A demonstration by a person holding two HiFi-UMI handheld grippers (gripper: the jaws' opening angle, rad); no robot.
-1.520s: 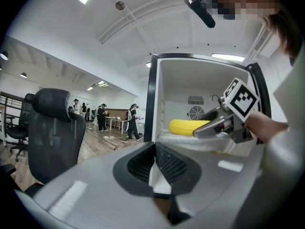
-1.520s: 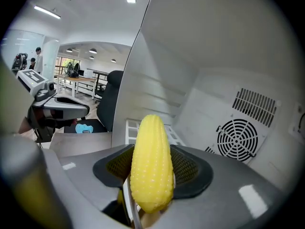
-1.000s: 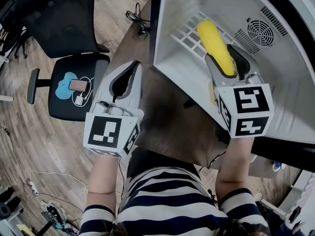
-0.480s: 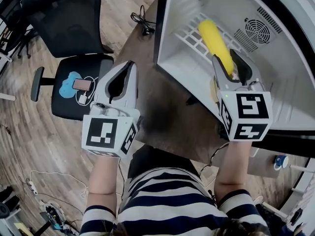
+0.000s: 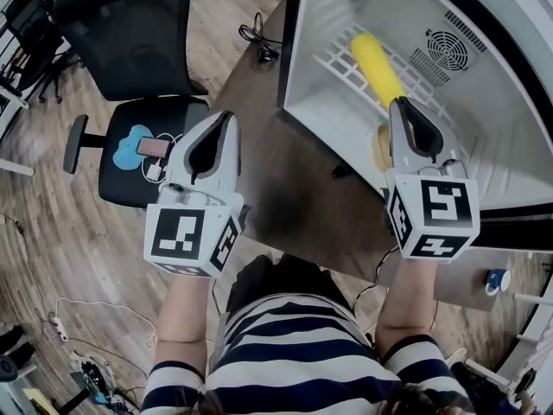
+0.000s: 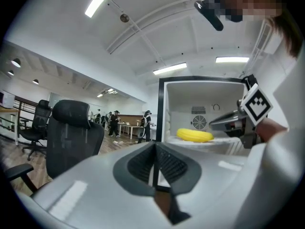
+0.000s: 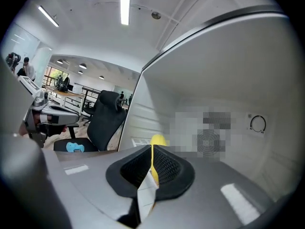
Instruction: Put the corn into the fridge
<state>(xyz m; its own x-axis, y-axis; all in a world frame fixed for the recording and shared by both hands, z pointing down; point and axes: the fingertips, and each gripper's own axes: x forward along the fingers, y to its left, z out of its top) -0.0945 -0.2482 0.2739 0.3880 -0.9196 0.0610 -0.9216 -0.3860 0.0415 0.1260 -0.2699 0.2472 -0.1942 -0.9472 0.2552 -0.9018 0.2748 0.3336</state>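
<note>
Head view: the corn [image 5: 378,67] lies on the wire shelf [image 5: 335,61] inside the open fridge [image 5: 320,20], so I judge it delivered. My right gripper [image 5: 401,105], at the fridge's mouth, has just been closing its jaws on nothing. My left gripper [image 5: 226,117], outside the fridge, is closed and empty.

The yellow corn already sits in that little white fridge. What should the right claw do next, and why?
Probably draw the right claw back out of the small white fridge. The yellow corn cob already lies on the white wire shelf, free of the claw, whose jaws have just been closing with nothing between them, so its work inside looks done.
</note>
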